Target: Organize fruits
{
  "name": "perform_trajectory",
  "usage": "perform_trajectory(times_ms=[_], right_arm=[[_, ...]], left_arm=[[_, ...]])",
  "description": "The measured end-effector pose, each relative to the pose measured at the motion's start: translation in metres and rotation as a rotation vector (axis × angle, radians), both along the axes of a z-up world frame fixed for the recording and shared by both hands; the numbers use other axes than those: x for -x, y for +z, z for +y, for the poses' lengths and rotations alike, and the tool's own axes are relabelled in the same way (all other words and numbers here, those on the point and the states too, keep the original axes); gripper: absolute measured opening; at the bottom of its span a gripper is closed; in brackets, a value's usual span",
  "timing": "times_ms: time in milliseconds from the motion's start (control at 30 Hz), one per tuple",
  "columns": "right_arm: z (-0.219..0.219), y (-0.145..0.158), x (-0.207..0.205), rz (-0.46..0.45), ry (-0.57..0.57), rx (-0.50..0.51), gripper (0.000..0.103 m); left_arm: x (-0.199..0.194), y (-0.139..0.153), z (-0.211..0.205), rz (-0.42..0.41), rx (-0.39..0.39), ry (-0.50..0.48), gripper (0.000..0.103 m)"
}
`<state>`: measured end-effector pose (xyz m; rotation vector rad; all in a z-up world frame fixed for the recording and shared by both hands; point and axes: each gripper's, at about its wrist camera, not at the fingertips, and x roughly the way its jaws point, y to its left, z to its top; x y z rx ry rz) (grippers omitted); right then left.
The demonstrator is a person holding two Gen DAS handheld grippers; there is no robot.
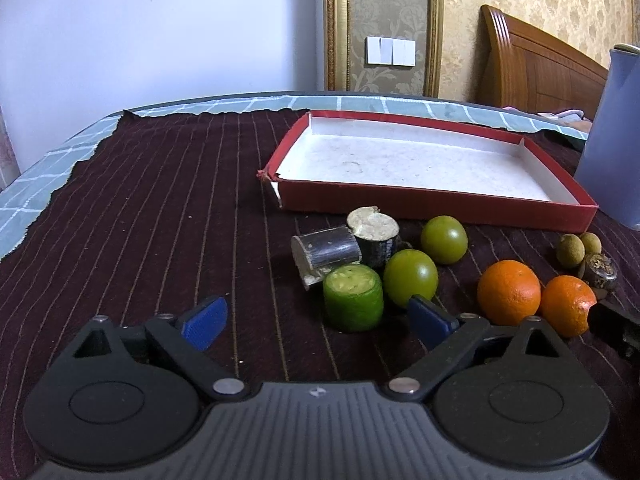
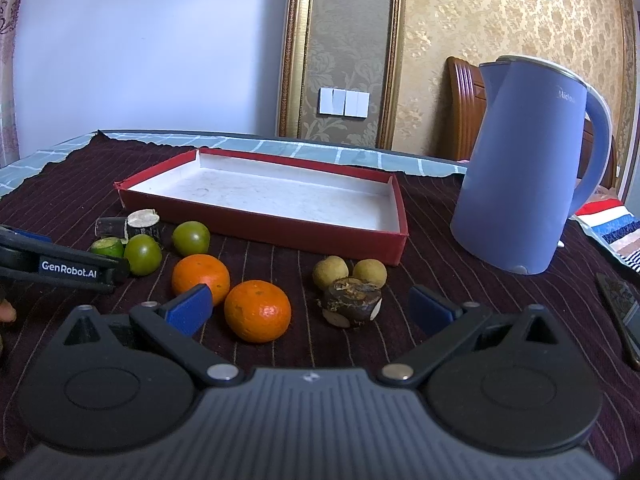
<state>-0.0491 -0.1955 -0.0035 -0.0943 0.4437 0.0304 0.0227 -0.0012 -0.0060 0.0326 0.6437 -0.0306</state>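
Note:
A shallow red tray (image 1: 440, 208) with a white, bare floor sits at the back of the dark striped cloth. In front of it lie two dark cane pieces (image 1: 326, 254), a green cut chunk (image 1: 353, 298), two round green fruits (image 1: 410, 278), two oranges (image 1: 508, 292), small tan longans (image 1: 570, 250) and a dark brown chunk (image 1: 600, 272). My left gripper (image 1: 318, 320) is open, with the green chunk just beyond its tips and touching neither pad. My right gripper (image 2: 312, 306) is open too, low over the nearer orange (image 2: 257, 311) and the brown chunk (image 2: 352, 300), gripping neither.
A tall blue kettle (image 2: 528, 168) stands right of the tray (image 2: 260, 224). A dark flat phone (image 2: 620, 312) lies at the right edge. The cloth's ragged border and a pale checked cover (image 1: 36, 184) run along the left and back.

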Motion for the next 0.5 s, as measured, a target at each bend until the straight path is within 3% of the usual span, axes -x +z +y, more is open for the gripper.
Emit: perform_trajectory(times_ms=[500], right_arm=[[-0.004, -0.003, 0.001, 0.0, -0.006, 0.002, 0.103]], left_arm=[[0.003, -0.001, 0.004, -0.007, -0.029, 0.006, 0.098]])
